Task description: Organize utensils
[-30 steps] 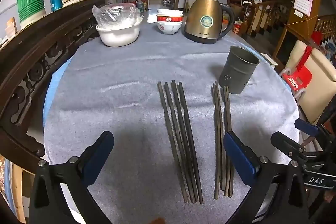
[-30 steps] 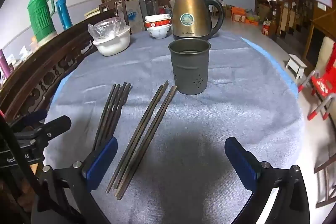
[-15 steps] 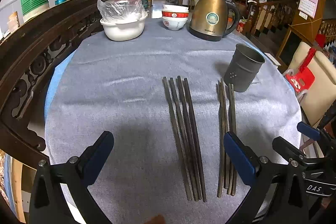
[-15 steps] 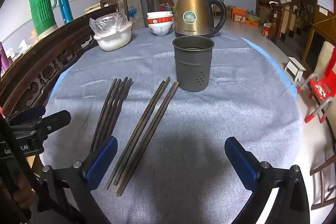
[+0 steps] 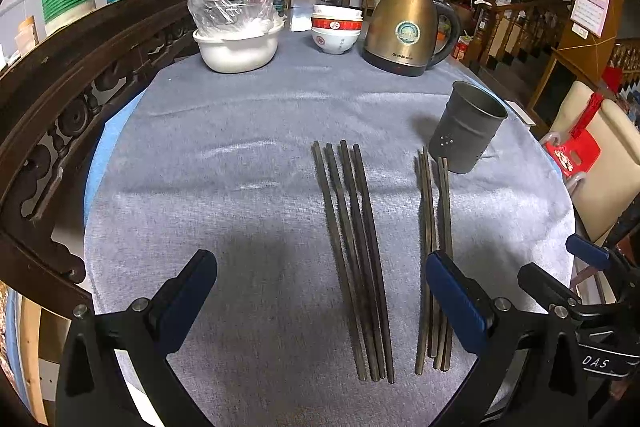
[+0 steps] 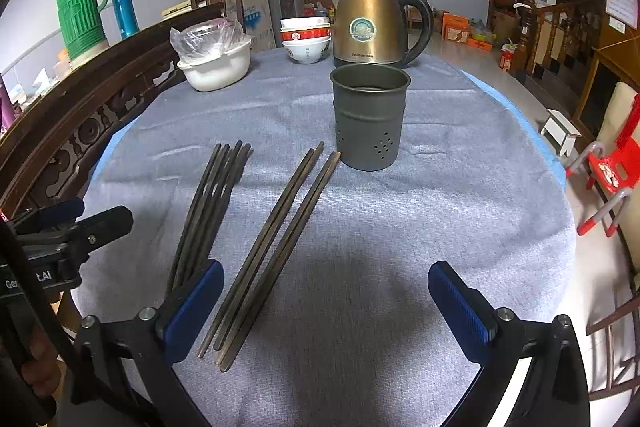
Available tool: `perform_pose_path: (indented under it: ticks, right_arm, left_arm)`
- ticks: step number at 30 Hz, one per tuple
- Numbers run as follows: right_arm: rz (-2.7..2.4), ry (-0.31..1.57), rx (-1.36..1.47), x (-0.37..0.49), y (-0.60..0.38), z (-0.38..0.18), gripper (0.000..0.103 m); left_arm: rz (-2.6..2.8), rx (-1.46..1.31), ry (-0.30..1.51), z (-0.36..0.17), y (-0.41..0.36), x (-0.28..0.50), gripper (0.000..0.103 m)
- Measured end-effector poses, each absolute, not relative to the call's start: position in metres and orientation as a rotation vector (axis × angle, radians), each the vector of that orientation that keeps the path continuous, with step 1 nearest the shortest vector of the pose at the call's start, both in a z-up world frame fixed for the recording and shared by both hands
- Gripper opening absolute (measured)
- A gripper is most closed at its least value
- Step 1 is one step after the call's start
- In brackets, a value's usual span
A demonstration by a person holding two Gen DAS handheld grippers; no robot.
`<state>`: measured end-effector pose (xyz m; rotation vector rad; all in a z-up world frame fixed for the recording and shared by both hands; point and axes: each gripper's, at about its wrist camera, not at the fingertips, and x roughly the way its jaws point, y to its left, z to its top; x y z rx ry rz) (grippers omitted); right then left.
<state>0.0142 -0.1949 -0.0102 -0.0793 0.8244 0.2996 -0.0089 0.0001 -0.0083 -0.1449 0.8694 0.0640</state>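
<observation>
Left gripper (image 5: 320,301) hovers low in frame, jaws wide, holding nothing; right gripper (image 6: 326,307) likewise; its left finger (image 6: 192,309) hides chopstick (image 6: 208,211) ends.

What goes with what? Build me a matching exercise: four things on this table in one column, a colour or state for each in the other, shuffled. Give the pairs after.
Things:
1. kettle
2. holder
3. basin
4. chopsticks

Colour or state:
a. grey, upright, with small holes
b. dark, lying flat in two groups
c. gold with a black handle
d. white

Pairs: 1-c, 2-a, 3-d, 4-b
</observation>
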Motion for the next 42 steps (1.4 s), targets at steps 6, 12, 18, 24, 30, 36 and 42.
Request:
perform_pose_path:
  ticks: [6,12,18,24,30,36,42]
  right_arm:
    - [0.299,0.832,-0.071,0.0140,-0.1970,-0.0103,0.103]
    - [0.302,0.834,-0.066,0.0128,-0.1977,-0.0102,0.103]
    - [0.317,0.834,-0.063,0.0115,-0.1969,-0.0100,0.103]
    - [0.324,0.836,-0.062,0.0110,-0.1965,-0.0094,0.103]
    - [0.313,0.832,-0.063,0.0113,-0.1970,-0.0085,0.103]
    - [0.318,0.836,-0.063,0.0116,-0.1957,-0.0082,0.103]
    - [0.324,0.834,-0.062,0.0125,-0.1941,-0.0069,0.103]
  left_arm:
    - [0.062,-0.145,0.869,-0.0076,-0.0002,-0.0095,0.103]
    - [0.063,-0.144,0.869,-0.0076,-0.0009,-0.0100,0.103]
    - [0.063,-0.145,0.870,-0.0070,-0.0013,-0.0101,0.103]
    - [0.060,-0.151,0.865,-0.0058,-0.0012,-0.0114,0.103]
    - [0.061,-0.154,0.862,-0.0051,-0.0012,-0.0115,0.103]
    - [0.060,-0.154,0.859,-0.0044,-0.0008,-0.0117,0.103]
    - [0.057,-0.157,0.856,-0.0040,-0.0002,-0.0119,0.103]
